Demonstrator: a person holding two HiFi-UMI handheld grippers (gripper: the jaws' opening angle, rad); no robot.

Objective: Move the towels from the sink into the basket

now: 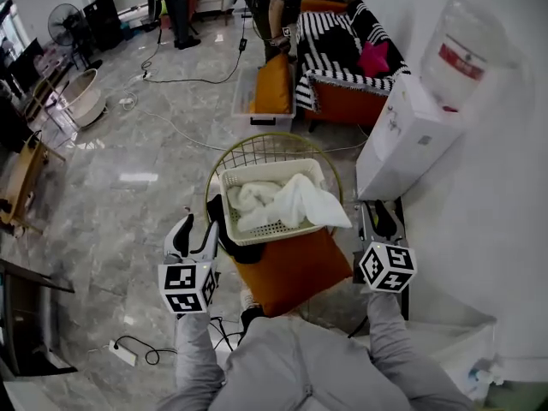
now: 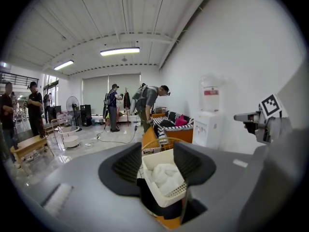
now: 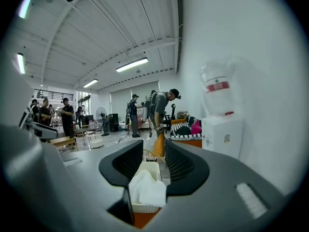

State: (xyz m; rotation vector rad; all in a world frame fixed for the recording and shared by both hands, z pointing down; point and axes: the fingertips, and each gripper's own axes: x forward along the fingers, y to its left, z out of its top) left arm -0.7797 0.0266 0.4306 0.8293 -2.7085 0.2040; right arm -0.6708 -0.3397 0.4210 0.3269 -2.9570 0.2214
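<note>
Now: white towels (image 1: 278, 202) piled in basket (image 1: 270, 169) on orange cushion (image 1: 287, 272), 1 corner draped over right rim. Left gripper (image 1: 193, 229) near-left of basket, right gripper (image 1: 379, 217) near-right; both open-jawed, holding nothing.

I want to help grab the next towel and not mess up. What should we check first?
1. Left gripper empty, jaws apart: ok.
2. Right gripper empty, jaws apart: ok.
3. Basket upright on the orange stool: ok.
4. White towel fully inside the basket: not ok, it hangs over the rim.
5. More towels waiting in the sink: cannot tell, no sink shows clearly.
</note>
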